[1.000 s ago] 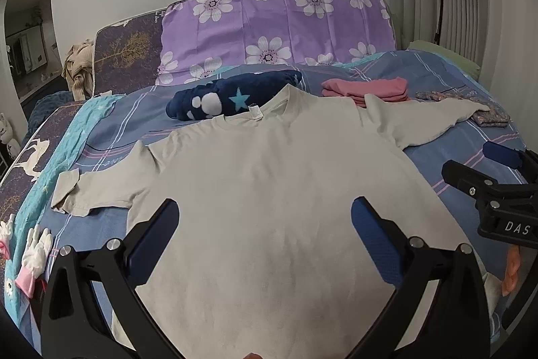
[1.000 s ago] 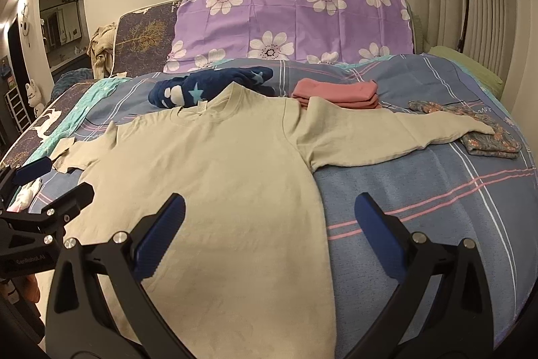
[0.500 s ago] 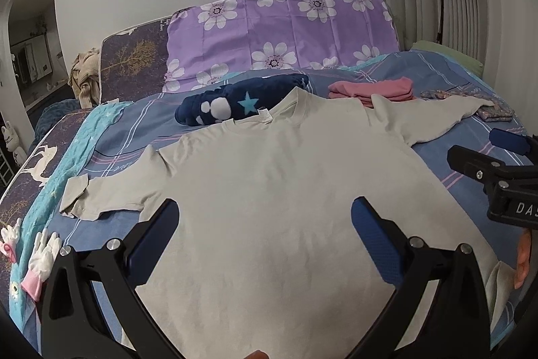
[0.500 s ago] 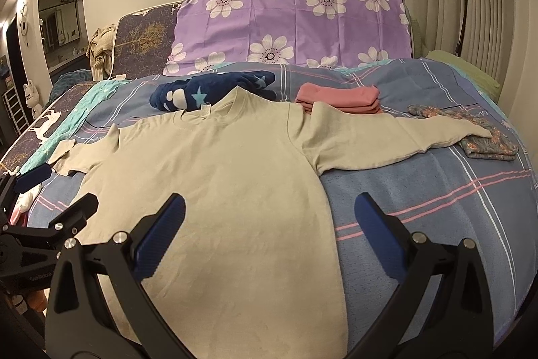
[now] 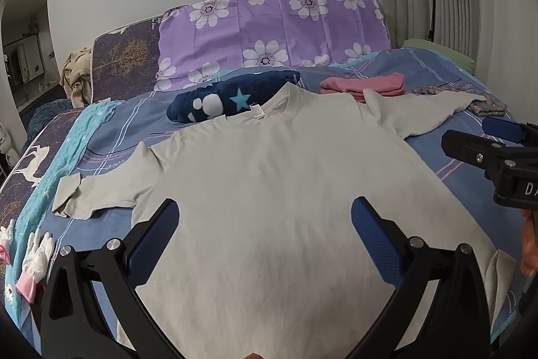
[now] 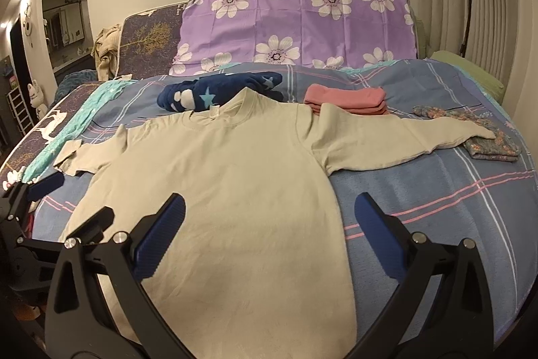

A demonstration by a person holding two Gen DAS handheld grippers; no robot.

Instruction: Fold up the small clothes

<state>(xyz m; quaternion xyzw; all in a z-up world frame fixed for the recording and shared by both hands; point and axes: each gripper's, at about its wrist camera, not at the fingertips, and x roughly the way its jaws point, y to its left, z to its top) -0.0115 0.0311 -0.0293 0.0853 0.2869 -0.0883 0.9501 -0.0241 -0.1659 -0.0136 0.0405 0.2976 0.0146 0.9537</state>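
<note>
A beige long-sleeved shirt (image 5: 269,177) (image 6: 235,177) lies flat, front down, on the blue plaid bed, collar toward the pillows. Its left sleeve (image 5: 101,194) is folded back at the cuff; its right sleeve (image 6: 403,140) stretches out to the right. My left gripper (image 5: 264,224) hangs open above the shirt's lower body, nothing between its blue pads. My right gripper (image 6: 269,217) is open too, over the shirt's lower right edge and the bare bedspread. Each gripper shows at the side of the other's view.
A navy star-print blanket (image 5: 232,100), a folded pink stack (image 5: 366,86) and a floral garment (image 6: 487,140) lie beyond the shirt. Purple flowered pillows (image 5: 275,32) stand at the head. Small white gloves (image 5: 37,254) lie at the left bed edge.
Both grippers have drawn back and tilted up slightly, so the shirt sits lower and farther in view. They stay open; the shirt has not moved.
</note>
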